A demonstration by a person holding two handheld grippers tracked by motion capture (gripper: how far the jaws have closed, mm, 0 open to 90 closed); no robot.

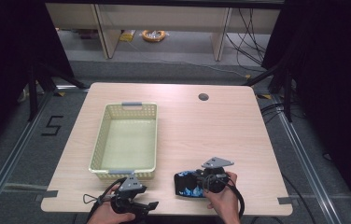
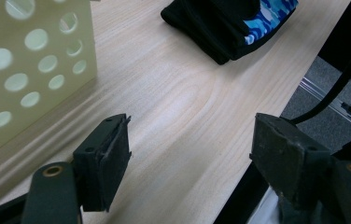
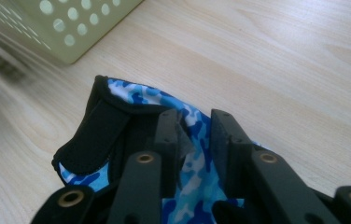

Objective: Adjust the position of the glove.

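Left tongs, bottom edge, jaws apart, nothing between. Right tongs, lower middle, jaws slightly apart over blue camouflage glove lying on desk right of basket. Risk: shallow bite on loose fabric; glove may slip or drag.

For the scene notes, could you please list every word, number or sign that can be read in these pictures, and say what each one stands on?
"5": a digit in black tape on the grey floor, left of the table.
The basket, the blue camouflage glove, the left gripper and the right gripper carry no readable words, labels or brands.
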